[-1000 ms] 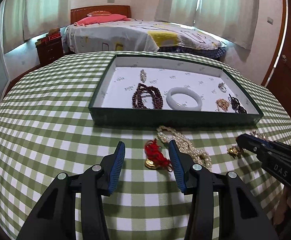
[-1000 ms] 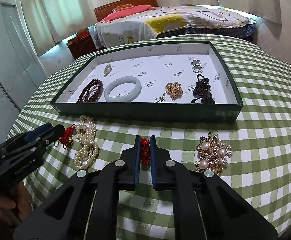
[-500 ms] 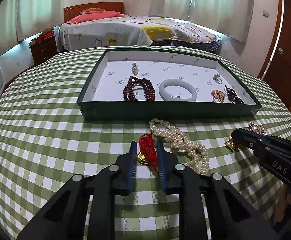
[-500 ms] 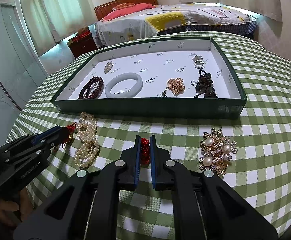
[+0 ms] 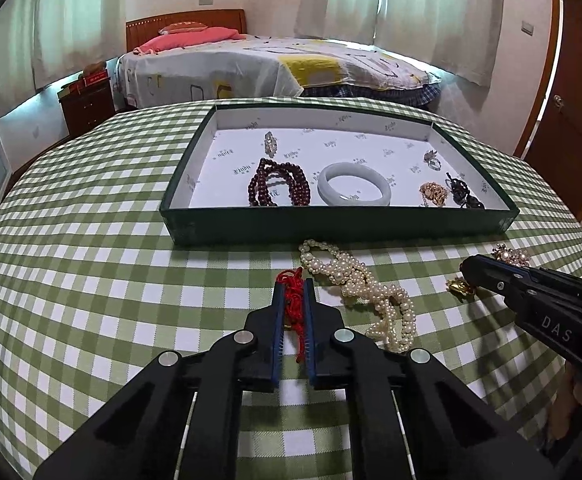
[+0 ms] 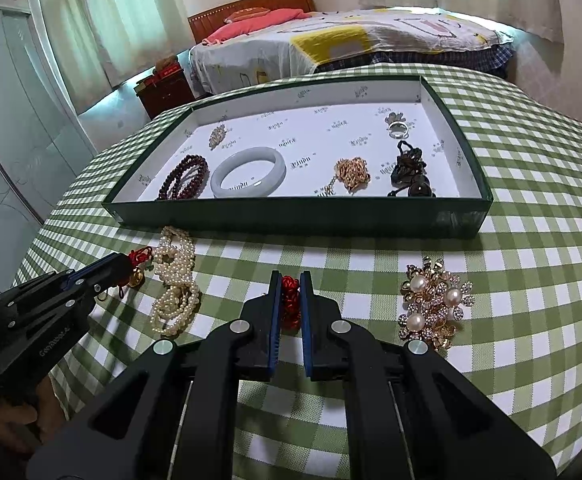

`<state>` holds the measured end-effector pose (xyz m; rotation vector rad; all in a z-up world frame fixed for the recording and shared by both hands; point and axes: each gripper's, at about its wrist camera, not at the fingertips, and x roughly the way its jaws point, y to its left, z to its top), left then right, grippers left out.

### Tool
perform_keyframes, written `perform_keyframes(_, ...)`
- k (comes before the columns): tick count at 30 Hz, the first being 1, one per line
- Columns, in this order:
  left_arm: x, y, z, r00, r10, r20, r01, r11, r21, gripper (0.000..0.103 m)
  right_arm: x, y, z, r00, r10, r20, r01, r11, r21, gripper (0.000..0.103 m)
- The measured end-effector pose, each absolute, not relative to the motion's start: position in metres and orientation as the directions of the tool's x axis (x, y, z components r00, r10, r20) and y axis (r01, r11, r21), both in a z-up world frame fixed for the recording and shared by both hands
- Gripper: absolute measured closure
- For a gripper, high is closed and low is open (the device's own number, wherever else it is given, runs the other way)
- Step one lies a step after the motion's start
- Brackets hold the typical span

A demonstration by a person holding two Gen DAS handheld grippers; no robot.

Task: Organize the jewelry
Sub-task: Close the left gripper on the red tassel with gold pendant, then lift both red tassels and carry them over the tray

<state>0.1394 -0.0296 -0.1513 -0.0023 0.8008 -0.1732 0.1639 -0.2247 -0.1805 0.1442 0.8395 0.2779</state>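
Observation:
My left gripper [image 5: 293, 285] has its jaws closing, and its blue pads press on a red cord charm [image 5: 294, 308] lying on the checked tablecloth. Just to its right sprawls a pearl necklace [image 5: 363, 284]. My right gripper [image 6: 290, 280] is shut on a second red knotted charm [image 6: 290, 300], whose gold pendant [image 5: 459, 286] shows under its tip in the left wrist view. A pearl brooch [image 6: 435, 304] lies to the right of it. Behind everything stands the green tray [image 6: 291, 220], holding a dark bead bracelet [image 6: 185, 178], a white bangle [image 6: 249, 172] and several small pieces.
The round table's edge curves close on both sides. A hand [image 6: 7, 424] holds the left gripper at the left border of the right wrist view. Beyond the table are a bed [image 5: 271, 68], a nightstand [image 5: 87, 102] and a wooden door [image 5: 571, 120].
The left gripper's jaws came together around the red cord charm, from wide apart to pressing on it. The right gripper stayed shut on its red knot and did not move.

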Motion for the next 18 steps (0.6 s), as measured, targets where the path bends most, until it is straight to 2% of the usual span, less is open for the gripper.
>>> perform_keyframes(18,0.126,-0.023,-0.121,0.733,-0.172,-0.658,0.151,0.984,-0.09,0.094,0.143,-0.221,-0.145,0.691,0.302,-0.657,-0.216,0.953,0.211,0.094)
